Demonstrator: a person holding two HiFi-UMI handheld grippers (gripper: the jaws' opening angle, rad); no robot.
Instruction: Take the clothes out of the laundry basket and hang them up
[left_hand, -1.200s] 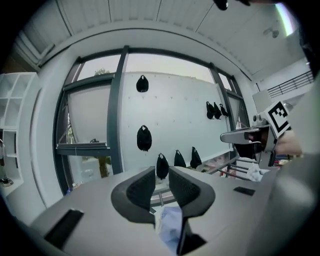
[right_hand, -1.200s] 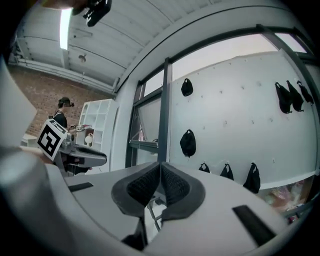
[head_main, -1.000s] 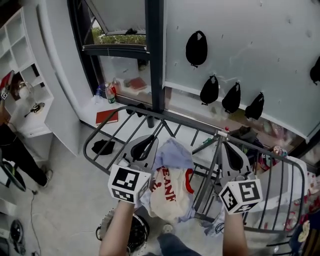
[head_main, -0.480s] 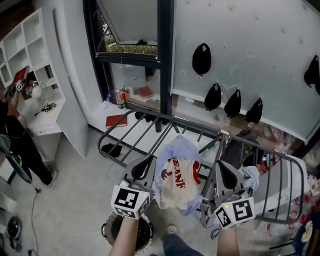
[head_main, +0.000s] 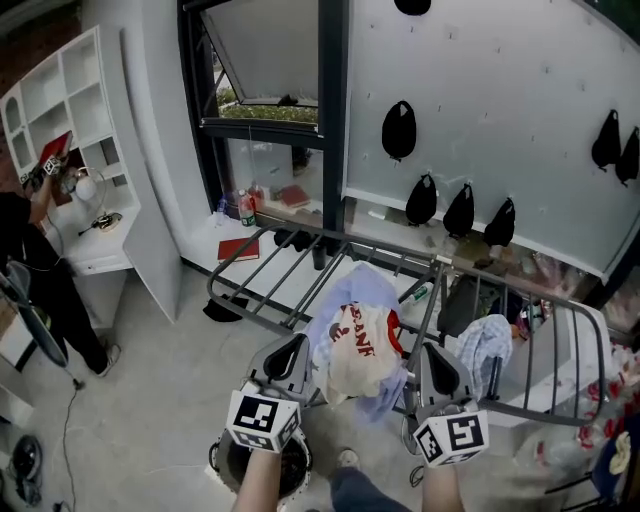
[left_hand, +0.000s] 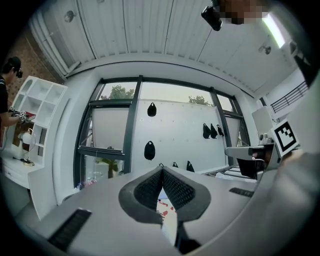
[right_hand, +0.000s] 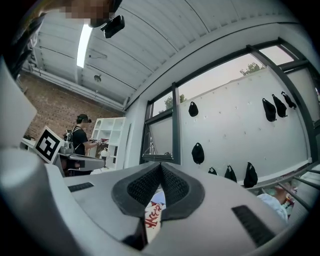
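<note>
Head view sits high and looks steeply down past the person's forearms onto the drying rack (head_main: 385, 252), with the window frame (head_main: 333, 120) beyond. Both gripper views ride low, right behind their own jaws, tilted up at ceiling and wall. All 3 share the white wall (head_main: 520, 110) with its black hanging items (head_main: 399, 130). Each gripper view glimpses the printed shirt (head_main: 355, 345) up close, under its jaws.

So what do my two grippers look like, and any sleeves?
Both the left gripper and right gripper are pale grey shells with black textured pads. Each carries a white cube with black square markers. Forearms are bare, no sleeves.
</note>
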